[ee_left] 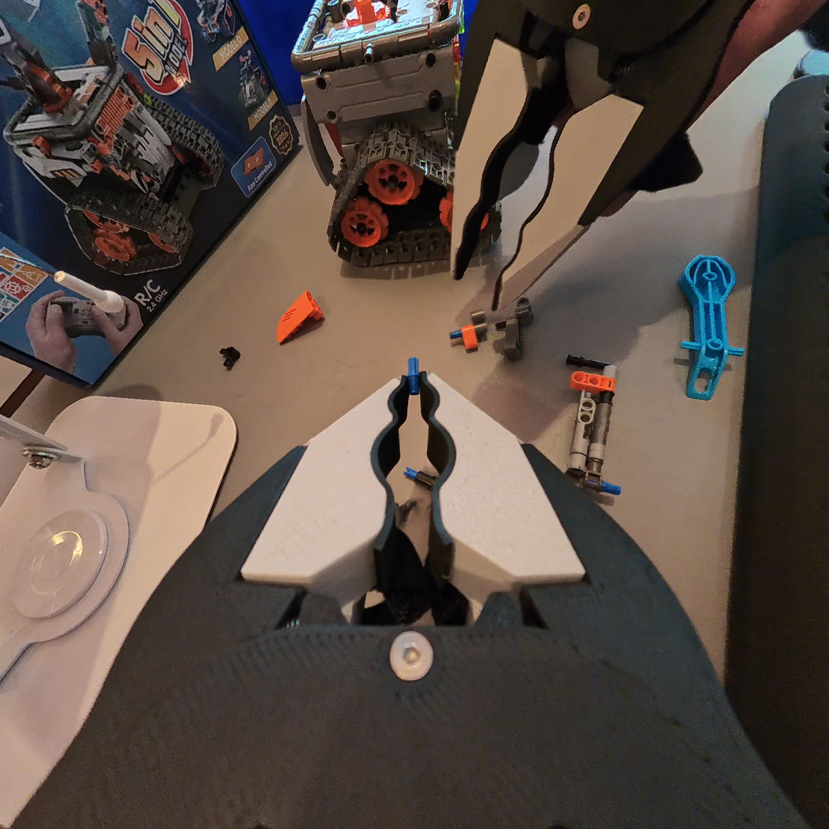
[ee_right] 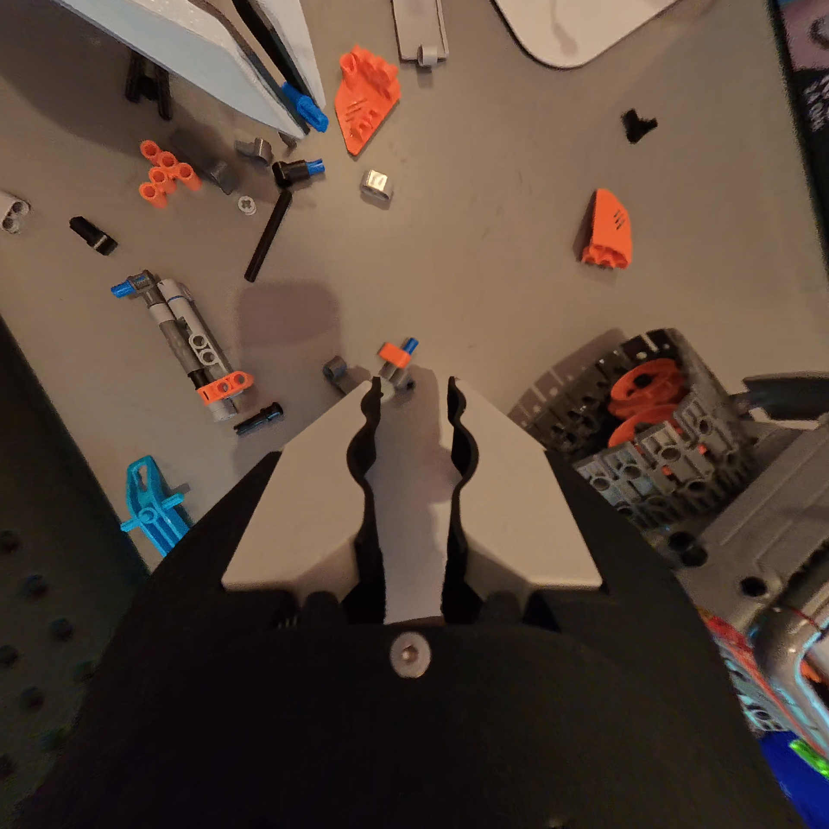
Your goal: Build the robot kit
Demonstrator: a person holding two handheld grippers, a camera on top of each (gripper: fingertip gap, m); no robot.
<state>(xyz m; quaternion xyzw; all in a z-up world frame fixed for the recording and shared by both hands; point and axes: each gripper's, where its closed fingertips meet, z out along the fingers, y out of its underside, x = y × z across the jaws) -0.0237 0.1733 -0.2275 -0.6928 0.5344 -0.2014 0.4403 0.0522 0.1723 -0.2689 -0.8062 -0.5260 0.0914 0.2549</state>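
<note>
A hobby or workshop bench, set up for building a toy from a kit. The landmark is a half-built tracked toy vehicle with orange wheels, standing on a plain grey tabletop. To its left leans the kit's printed box. In front of it loose plastic pieces lie scattered: an orange wedge, small pins, short rods. To its right lies a blue plastic tool.

Printed lettering and a number, partly unclear, on the blue toy box.
</note>
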